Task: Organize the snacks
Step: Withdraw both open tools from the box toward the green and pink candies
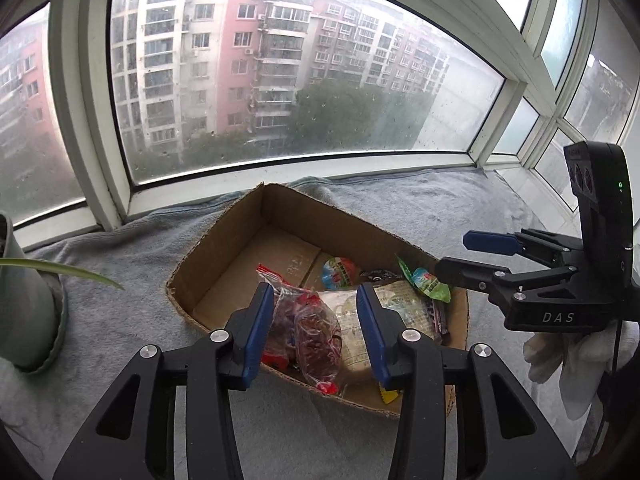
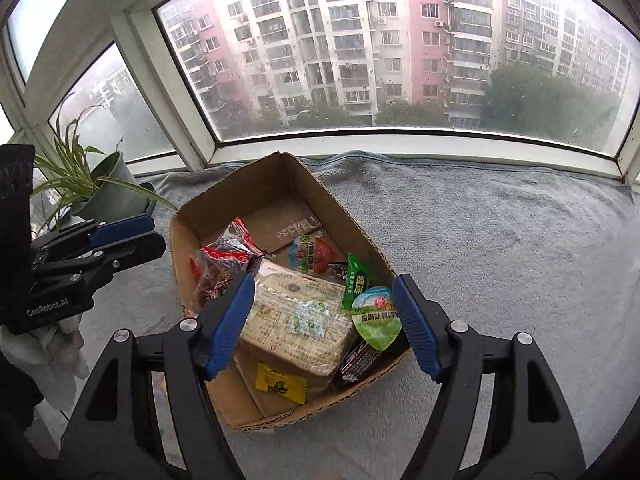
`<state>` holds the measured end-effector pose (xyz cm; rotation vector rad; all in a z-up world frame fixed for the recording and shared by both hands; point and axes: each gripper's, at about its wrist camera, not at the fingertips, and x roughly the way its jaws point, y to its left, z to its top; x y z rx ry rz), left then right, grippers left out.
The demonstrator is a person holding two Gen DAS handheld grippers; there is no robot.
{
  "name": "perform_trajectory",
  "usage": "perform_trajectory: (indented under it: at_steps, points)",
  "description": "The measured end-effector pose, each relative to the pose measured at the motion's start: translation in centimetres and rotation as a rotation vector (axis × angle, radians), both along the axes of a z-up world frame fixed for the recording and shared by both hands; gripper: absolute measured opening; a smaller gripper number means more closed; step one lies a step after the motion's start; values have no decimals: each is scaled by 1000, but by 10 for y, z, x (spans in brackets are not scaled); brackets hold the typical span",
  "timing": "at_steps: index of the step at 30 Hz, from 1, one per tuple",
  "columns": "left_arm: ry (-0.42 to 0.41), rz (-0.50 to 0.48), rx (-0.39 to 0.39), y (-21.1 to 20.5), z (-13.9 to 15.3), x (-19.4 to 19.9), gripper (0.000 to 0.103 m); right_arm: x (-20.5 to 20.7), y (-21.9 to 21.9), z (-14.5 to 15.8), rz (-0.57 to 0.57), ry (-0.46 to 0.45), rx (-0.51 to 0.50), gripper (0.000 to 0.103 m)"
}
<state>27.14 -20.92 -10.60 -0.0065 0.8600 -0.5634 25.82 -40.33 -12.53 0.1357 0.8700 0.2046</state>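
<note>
An open cardboard box (image 1: pixel 224 240) (image 2: pixel 256 184) sits on a grey blanket and holds the snacks. Inside lie a clear red bag (image 1: pixel 308 328) (image 2: pixel 224 260), a flat beige pack (image 2: pixel 296 320), a green-lidded cup (image 2: pixel 376 316) (image 1: pixel 430 282), a red-and-green cup (image 2: pixel 312 254), a green sachet (image 2: pixel 357 276) and a yellow sachet (image 2: pixel 280 384). My left gripper (image 1: pixel 316 336) (image 2: pixel 156 236) hovers over the box's left side, open and holding nothing. My right gripper (image 2: pixel 324 328) (image 1: pixel 456 256) hangs over the near right part of the box, jaws wide apart, empty.
A potted plant (image 2: pixel 108 188) stands left of the box, its pot (image 1: pixel 28 300) close to my left gripper. The grey blanket (image 2: pixel 480 240) stretches bare to the right. A white window frame (image 2: pixel 360 144) runs behind. White-gloved hands (image 1: pixel 560 356) (image 2: pixel 48 344) hold the grippers.
</note>
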Motion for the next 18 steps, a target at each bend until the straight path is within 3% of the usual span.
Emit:
perform_trajectory:
  at_steps: [10, 18]
  points:
    - [-23, 27, -25, 50, 19, -36, 41, -69, 2, 6, -11, -39, 123, 74]
    - [16, 55, -32, 101, 3, -91, 41, -125, 43, -5, 31, -39, 55, 74]
